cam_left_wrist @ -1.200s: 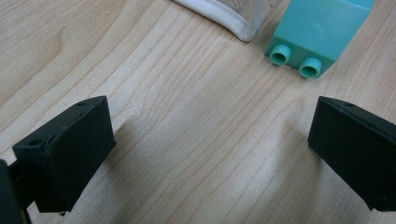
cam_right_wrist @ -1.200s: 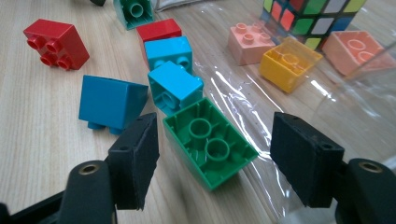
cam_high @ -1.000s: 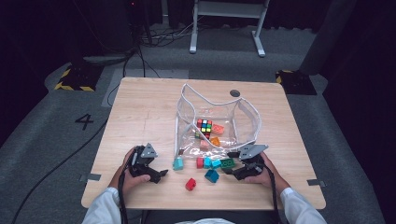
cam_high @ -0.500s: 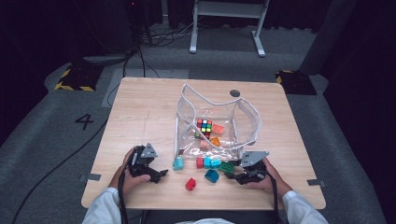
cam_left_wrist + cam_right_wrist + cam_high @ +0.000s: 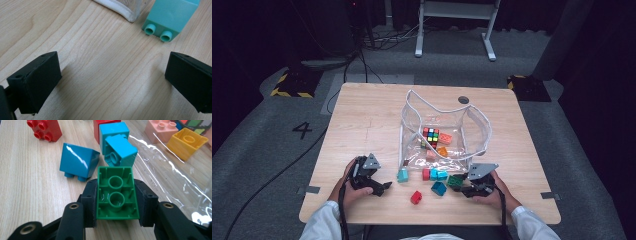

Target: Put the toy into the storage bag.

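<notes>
Sitting between just-closing right gripper (image 5: 116,202) pads: green brick (image 5: 117,193), hollow underside up.

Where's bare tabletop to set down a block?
Free: far left, between the clear bag and the table's left edge; also ahead of the left gripper. Crowded: the loose blocks between the bag mouth and the right gripper, shut on the green block.

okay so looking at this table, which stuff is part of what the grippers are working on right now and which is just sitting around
In play:
- green brick, clamped in the right gripper, whose jaws have just been closing on it
- clear bag that lies open beside it, with bricks and a puzzle cube inside

Lying about:
- red brick and blue brick on the table
- mint brick ahead of the open left gripper
</notes>
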A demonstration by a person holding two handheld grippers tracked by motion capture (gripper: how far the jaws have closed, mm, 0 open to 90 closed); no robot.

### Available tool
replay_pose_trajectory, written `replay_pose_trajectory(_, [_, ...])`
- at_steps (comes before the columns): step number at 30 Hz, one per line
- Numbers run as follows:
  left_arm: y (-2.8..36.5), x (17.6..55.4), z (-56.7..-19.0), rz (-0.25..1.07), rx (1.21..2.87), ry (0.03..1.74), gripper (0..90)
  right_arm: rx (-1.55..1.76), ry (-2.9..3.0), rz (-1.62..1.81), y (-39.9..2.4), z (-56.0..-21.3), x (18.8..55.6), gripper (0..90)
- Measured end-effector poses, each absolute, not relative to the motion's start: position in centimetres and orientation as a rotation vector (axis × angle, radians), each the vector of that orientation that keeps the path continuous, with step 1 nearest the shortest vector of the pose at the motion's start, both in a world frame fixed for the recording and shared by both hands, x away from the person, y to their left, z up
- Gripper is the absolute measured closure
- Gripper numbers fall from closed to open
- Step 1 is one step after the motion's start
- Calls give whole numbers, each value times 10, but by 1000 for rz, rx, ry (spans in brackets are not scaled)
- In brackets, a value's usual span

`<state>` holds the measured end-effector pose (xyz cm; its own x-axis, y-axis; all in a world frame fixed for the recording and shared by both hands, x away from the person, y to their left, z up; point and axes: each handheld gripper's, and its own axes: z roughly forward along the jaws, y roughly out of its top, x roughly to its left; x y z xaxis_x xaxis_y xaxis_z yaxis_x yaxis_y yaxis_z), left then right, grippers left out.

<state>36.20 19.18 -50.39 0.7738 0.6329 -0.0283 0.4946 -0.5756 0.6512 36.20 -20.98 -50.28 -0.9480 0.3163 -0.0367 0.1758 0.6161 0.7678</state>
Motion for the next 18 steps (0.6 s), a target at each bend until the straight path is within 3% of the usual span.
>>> replay_pose_trajectory(18, [192, 362, -504, 268, 2304, 837, 4, 604, 2547, 1178, -295, -481, 368, 590])
